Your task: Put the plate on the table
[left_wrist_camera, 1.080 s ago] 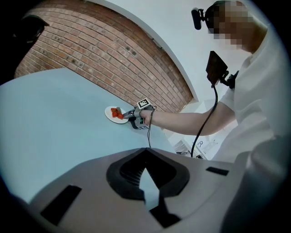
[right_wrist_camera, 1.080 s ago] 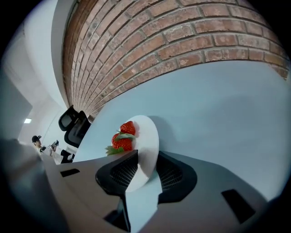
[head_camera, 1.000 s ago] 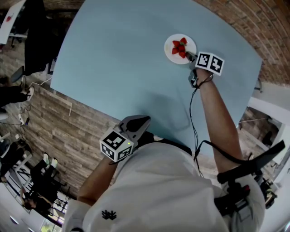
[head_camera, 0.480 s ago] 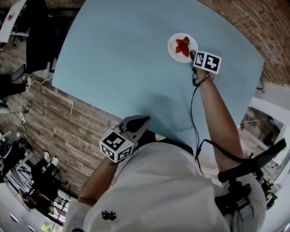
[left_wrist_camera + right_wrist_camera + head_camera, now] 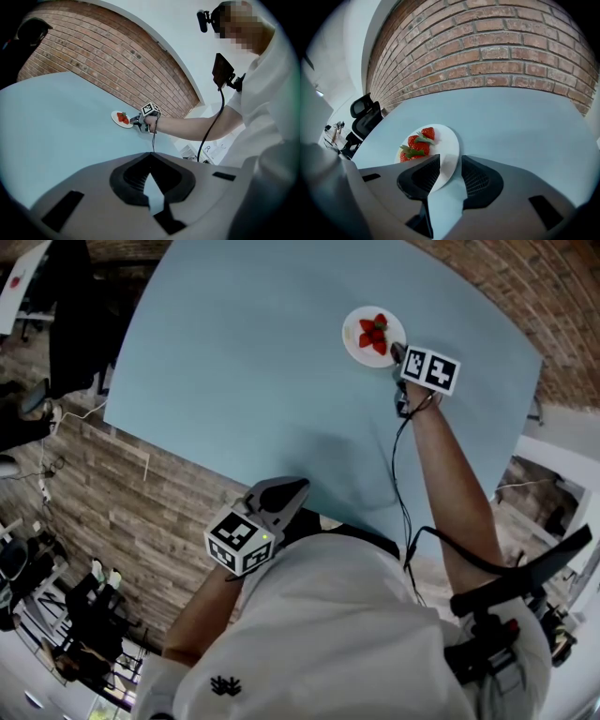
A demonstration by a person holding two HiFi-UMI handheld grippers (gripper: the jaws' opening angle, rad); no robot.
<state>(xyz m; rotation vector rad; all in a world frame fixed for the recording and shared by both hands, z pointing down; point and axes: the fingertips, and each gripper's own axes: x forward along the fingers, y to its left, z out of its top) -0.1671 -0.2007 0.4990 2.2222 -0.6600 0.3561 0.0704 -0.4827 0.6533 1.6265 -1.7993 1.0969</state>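
- Pale blue, smooth tabletop [image 5: 234, 352] is filling most of the head view, and a red brick wall [image 5: 511, 56] is curving behind it.
- A small round white plate [image 5: 353, 343] carrying loose red strawberries with green caps [image 5: 374, 333] is sitting flat on that tabletop, toward 1 o'clock from the person.
- The right gripper [image 5: 398, 354] is meeting the plate at its 5 o'clock edge. Its jaws have just been opening and are now standing apart, with the rim lying between them and neither pad pressing on it.
- The left gripper [image 5: 298, 488] is hanging close to the person's body at 6 o'clock, its jaws meeting on nothing.
- The plate is looking stiff, light, glossy and likely breakable, so it is probably slippery in the pads. The thin rim is offering the only hold, and tilting would be risking the berries rolling off.
- The right gripper view is showing the rim inside the gap, which the marker cube is partly covering in the head view. The left gripper view is giving a low side look at the plate lying flat on the table. Only the head view is showing both tools at once.
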